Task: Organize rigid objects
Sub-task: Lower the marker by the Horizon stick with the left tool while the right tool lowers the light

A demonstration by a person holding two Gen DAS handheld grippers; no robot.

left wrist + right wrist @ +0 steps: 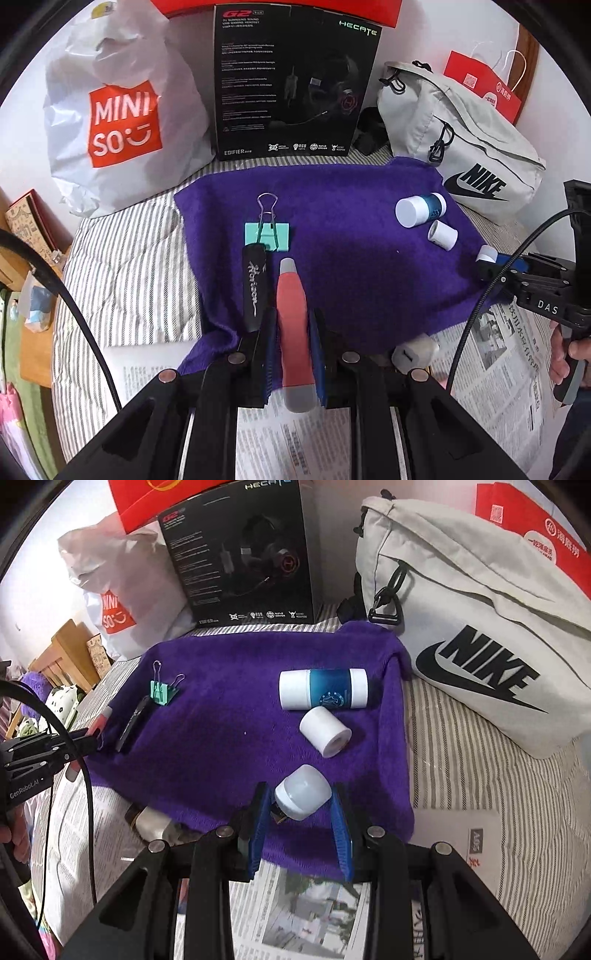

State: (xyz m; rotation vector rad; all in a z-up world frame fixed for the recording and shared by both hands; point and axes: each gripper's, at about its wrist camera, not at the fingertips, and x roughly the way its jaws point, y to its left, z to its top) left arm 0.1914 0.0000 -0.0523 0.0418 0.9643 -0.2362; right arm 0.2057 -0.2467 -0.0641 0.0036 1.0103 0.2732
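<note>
The red utility knife (pixel 293 332) is clamped in the left gripper (pixel 291 354), its long axis running straight ahead between the jaws. Just ahead-left lies the black pen-like tool (pixel 254 284), parallel on the purple towel (pixel 351 266). A white night-light plug (pixel 303 792) is held in the right gripper (pixel 301 827).
</note>
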